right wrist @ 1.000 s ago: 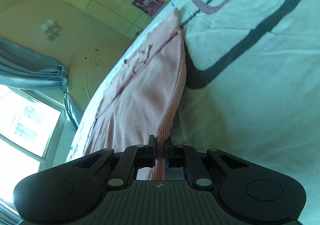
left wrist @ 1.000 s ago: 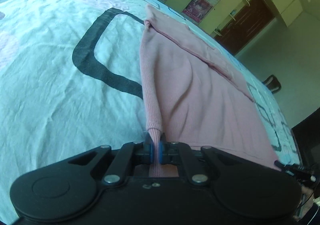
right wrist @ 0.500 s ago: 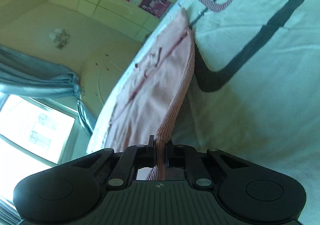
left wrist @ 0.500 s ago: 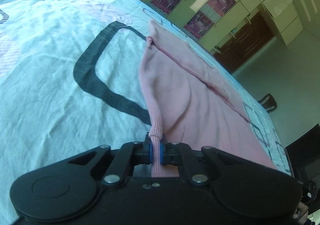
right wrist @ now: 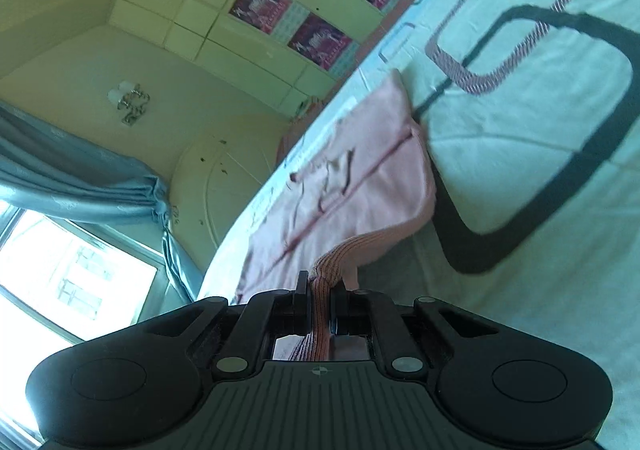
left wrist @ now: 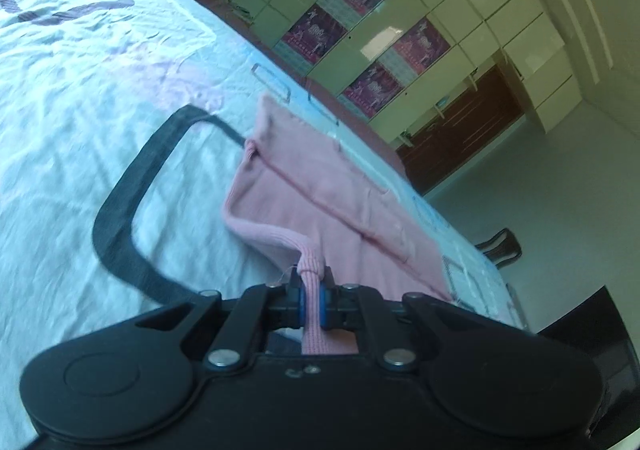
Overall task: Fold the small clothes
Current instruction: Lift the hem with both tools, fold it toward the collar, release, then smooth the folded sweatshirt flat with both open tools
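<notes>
Currently both grippers are clamped on the ribbed hem of one pink garment [left wrist: 320,193], which lies on a pale printed bedsheet [left wrist: 80,129]. Left gripper [left wrist: 311,292]: jaws pressed together on a bunched corner of the ribbed edge, blue pads [left wrist: 301,302] squeezing the knit, with a strip of fabric passing back between them toward the gripper body. The held corner is raised off the sheet; from it the hem runs left in a curved fold and the rest of the garment slopes away toward the far edge of the bed. A seam line runs diagonally across the pink cloth. Right gripper [right wrist: 319,292]: jaws likewise closed on a gathered bit of the ribbed hem, fabric pinched between the black fingers [right wrist: 301,302]. In the right wrist view the garment [right wrist: 360,169] stretches from the grip toward the bed's far edge, with dark reddish marks on its upper face; what they are cannot be told. Beside the garment, a thick dark rounded outline [right wrist: 592,145] is printed on the sheet. Background: cream cabinet doors with pink posters [left wrist: 316,33], a grey-blue curtain [right wrist: 80,185] by a bright window.
</notes>
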`<state>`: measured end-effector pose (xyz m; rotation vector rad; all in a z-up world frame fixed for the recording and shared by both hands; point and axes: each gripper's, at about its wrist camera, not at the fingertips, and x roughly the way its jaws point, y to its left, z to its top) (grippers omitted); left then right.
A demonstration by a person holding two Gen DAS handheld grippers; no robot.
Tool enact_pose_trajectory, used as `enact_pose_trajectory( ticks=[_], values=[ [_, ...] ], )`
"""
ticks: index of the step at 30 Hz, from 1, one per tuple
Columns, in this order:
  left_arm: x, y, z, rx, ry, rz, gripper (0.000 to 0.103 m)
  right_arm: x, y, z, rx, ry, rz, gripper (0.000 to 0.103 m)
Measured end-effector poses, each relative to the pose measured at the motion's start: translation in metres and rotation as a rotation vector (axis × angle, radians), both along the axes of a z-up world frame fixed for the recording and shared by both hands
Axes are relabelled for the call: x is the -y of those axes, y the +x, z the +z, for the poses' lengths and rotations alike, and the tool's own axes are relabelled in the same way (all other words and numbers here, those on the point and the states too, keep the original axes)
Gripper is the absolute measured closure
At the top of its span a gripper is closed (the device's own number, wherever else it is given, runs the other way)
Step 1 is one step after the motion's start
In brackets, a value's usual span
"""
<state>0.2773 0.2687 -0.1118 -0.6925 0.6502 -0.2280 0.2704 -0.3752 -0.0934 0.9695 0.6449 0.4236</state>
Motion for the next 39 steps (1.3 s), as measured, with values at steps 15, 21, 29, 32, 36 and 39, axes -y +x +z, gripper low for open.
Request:
enact_pose_trajectory(
  ticks=[15, 21, 29, 32, 36, 39],
  values=[
    [0.017, 0.257, 0.005, -0.056, -0.041, 0.052, 0.098, 0.003, 0.251, -0.004, -0.118, 0.061, -0.126, 0.096],
    [0.028, 0.339, -0.045, -0.184, 0.053, 0.032, 0.098, 0.003, 0.331, -0.073, -0.253, 0.078, -0.116, 0.096],
    [0.018, 0.352, -0.047, -0.074, 0.107, 0.050, 0.043, 0.017, 0.350, -0.077, -0.135, -0.030, -0.140, 0.034],
    [0.027, 0.363, -0.045, -0.091, 0.258, -0.043, 0.048, 0.006, 0.355, -0.064, -0.079, -0.211, -0.060, 0.035],
    [0.057, 0.377, -0.046, -0.092, 0.532, -0.185, 0.056, -0.032, 0.363, -0.057, -0.015, -0.482, 0.069, 0.047],
    [0.075, 0.384, -0.051, -0.099, 0.650, -0.269, 0.063, -0.059, 0.366, -0.059, 0.023, -0.656, 0.150, 0.054]
  ],
)
